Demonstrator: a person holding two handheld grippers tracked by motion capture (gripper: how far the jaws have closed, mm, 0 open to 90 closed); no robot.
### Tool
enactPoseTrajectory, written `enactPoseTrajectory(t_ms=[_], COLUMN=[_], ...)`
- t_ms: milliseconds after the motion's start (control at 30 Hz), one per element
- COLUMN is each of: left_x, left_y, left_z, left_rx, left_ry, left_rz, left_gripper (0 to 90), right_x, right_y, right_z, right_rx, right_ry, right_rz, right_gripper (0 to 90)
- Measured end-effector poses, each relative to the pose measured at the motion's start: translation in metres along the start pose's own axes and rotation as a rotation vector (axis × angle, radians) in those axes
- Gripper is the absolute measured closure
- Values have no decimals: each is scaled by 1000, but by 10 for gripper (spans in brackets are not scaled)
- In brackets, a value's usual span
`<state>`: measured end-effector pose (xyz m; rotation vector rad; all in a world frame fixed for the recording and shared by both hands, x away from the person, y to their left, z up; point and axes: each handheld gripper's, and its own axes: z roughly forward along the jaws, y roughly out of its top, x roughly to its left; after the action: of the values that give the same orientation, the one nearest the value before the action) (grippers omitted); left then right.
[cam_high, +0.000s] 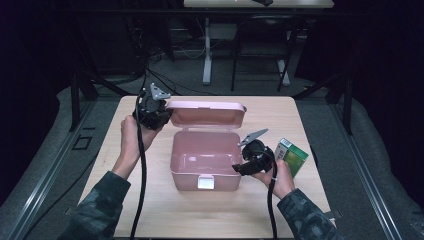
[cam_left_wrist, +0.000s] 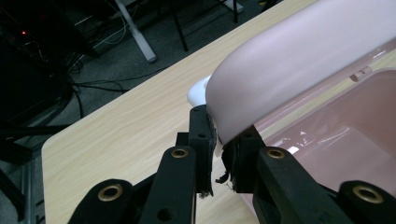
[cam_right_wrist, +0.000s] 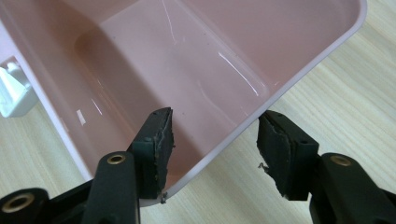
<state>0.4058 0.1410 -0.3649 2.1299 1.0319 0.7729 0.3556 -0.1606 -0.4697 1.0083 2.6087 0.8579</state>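
While the pale pink plastic box (cam_high: 205, 162) stood open — glossy, empty — its lid (cam_left_wrist: 299, 60) was pinched by the left gripper (cam_left_wrist: 218, 156); the box's wall was straddled, ungripped, by the right gripper (cam_right_wrist: 215, 140).

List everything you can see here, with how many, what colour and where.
box: one, pink, open and empty, middle of the table
lid: one, pink, swung up behind the box
latch: one, white, front wall of the box
carton: one, green, on the table right of the box
table: one, light wood, under it all
second table: one, pale, far back
left gripper: one, black, shut on the lid's edge
right gripper: one, black, open, astride the box's right rim
hands: two, one holding each gripper
sleeves: two, camouflage, bottom edge
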Motion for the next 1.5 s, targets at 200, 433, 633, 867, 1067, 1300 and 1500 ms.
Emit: enactPoseTrajectory(t_ms=[200,433,633,867,1067,1300,1500], left_x=[3,7,11,15,20,27,32], left_y=[4,7,11,18,23,28,32], left_z=[5,9,14,22,30,41,50], left_rx=[2,4,16,27,39,47,65], left_ry=[1,-6,-10,-9,-16,-32,-46], left_rz=[-5,-4,-10,-25,-40,-62,-68], left_gripper=[823,825,823,823,824,824,824], right_x=[0,0,0,0,0,0,1], right_y=[0,0,0,0,0,0,1], right_z=[0,0,0,1,1,1,1], right_rx=[4,9,12,14,12,14,15], right_ry=[1,0,2,-2,-3,-5,-7], right_rz=[0,2,4,7,8,7,1], right_gripper=[453,454,456,458,458,458,458])
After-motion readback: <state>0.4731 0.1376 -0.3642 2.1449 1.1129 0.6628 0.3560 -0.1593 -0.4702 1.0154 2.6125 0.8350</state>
